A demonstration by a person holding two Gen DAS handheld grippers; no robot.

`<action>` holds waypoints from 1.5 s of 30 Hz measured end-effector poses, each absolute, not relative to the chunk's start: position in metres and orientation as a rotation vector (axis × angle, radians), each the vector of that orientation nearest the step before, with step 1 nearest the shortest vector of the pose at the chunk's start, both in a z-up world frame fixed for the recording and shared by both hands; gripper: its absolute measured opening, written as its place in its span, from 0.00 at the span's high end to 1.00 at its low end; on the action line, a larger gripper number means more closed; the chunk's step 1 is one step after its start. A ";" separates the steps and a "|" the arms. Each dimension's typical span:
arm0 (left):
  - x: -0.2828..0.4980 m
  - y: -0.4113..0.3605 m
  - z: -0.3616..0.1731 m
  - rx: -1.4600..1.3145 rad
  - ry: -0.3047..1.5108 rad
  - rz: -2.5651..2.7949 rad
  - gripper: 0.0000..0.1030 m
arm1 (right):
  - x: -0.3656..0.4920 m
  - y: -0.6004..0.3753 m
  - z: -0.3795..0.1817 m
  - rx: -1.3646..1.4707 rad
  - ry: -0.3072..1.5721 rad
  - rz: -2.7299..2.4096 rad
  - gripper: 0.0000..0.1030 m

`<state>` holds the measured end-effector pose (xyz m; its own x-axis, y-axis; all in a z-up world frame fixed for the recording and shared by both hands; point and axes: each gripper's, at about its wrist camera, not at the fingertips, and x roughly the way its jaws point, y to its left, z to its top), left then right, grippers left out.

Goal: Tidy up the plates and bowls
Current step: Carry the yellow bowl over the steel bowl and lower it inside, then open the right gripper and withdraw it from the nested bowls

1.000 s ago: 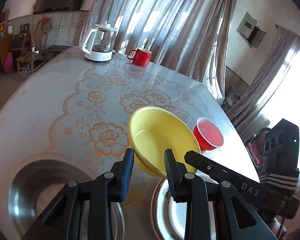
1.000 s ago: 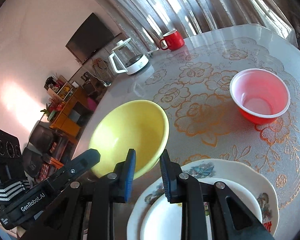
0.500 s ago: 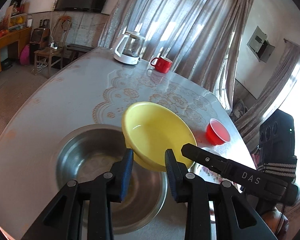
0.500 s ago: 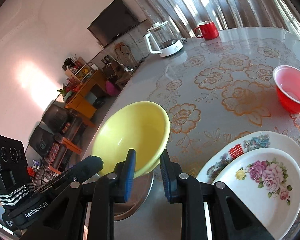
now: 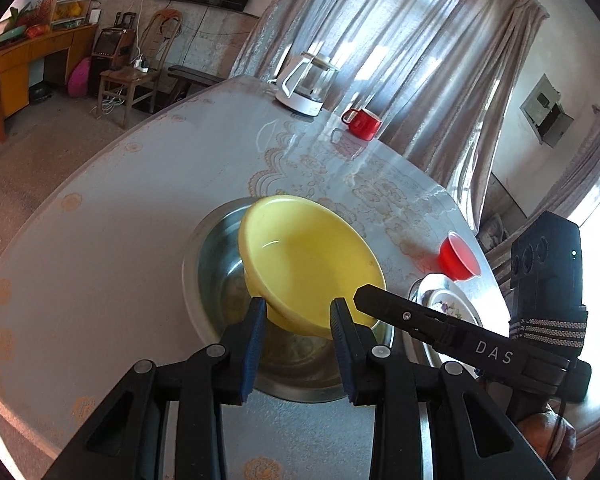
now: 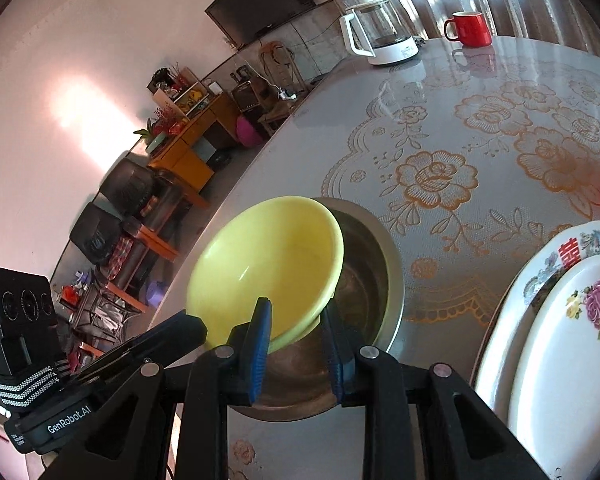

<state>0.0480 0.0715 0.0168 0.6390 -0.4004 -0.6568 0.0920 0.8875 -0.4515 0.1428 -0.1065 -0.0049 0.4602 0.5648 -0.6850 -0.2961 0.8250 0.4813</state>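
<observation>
I hold the yellow bowl [image 5: 308, 264] by its near rim with both grippers: my left gripper [image 5: 298, 320] is pinched nearly shut on the rim, and my right gripper [image 6: 296, 322] clamps the rim too, its jaws just easing apart. The bowl hangs tilted over the steel basin [image 5: 216, 280]. It looks light, stiff and glossy, so slippery; the rim is the sensible hold. The counter [image 5: 120, 248] is shiny with floral lace; patterned plates [image 6: 560, 320] at three o'clock, kettle [image 5: 306, 84] and red mug [image 5: 362, 122] near twelve.

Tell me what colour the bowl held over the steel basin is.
Yellow bowl, plain and unpatterned; the right wrist view shows it best.
</observation>
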 end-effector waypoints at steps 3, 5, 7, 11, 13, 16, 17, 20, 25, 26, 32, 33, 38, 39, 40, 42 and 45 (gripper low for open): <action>0.050 0.075 0.009 -0.402 0.853 -0.268 0.69 | 0.143 -0.101 -0.011 0.294 0.974 0.534 0.75; 0.050 0.075 0.008 -0.402 0.852 -0.270 0.69 | 0.142 -0.098 -0.014 0.286 0.982 0.530 0.75; 0.052 0.073 0.009 -0.394 0.849 -0.275 0.69 | 0.143 -0.095 -0.016 0.273 0.987 0.528 0.75; 0.053 0.069 0.009 -0.380 0.846 -0.280 0.69 | 0.140 -0.093 -0.020 0.258 0.999 0.513 0.74; 0.054 0.070 0.007 -0.382 0.851 -0.281 0.69 | 0.141 -0.094 -0.021 0.263 1.001 0.512 0.74; 0.054 0.074 0.005 -0.394 0.857 -0.277 0.69 | 0.141 -0.093 -0.021 0.261 1.001 0.510 0.74; 0.053 0.074 0.005 -0.398 0.858 -0.275 0.69 | 0.142 -0.094 -0.020 0.264 1.001 0.510 0.74; 0.053 0.074 0.003 -0.402 0.862 -0.280 0.69 | 0.139 -0.093 -0.019 0.259 0.997 0.508 0.74; 0.054 0.072 0.002 -0.403 0.868 -0.287 0.67 | 0.135 -0.095 -0.012 0.255 0.974 0.502 0.74; 0.054 0.071 0.001 -0.403 0.869 -0.290 0.67 | 0.135 -0.097 -0.011 0.255 0.968 0.496 0.74; 0.055 0.068 -0.001 -0.401 0.873 -0.293 0.66 | 0.133 -0.106 -0.007 0.268 0.947 0.475 0.74; 0.055 0.068 -0.001 -0.399 0.873 -0.293 0.66 | 0.133 -0.104 -0.007 0.265 0.945 0.479 0.74; 0.054 0.068 0.000 -0.389 0.870 -0.289 0.66 | 0.131 -0.096 -0.009 0.240 0.950 0.493 0.74; 0.054 0.068 0.001 -0.388 0.870 -0.289 0.66 | 0.131 -0.096 -0.010 0.233 0.952 0.489 0.74; 0.054 0.068 0.001 -0.386 0.869 -0.288 0.66 | 0.130 -0.095 -0.010 0.229 0.952 0.483 0.74; 0.053 0.067 0.000 -0.381 0.867 -0.287 0.66 | 0.130 -0.096 -0.011 0.230 0.952 0.479 0.74; 0.053 0.066 0.000 -0.378 0.868 -0.289 0.66 | 0.130 -0.098 -0.011 0.231 0.951 0.470 0.74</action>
<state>0.0533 0.0664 0.0001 0.6149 -0.3952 -0.6824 0.0928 0.8956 -0.4351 0.1301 -0.0984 -0.0106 0.4906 0.4823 -0.7257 -0.2834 0.8759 0.3905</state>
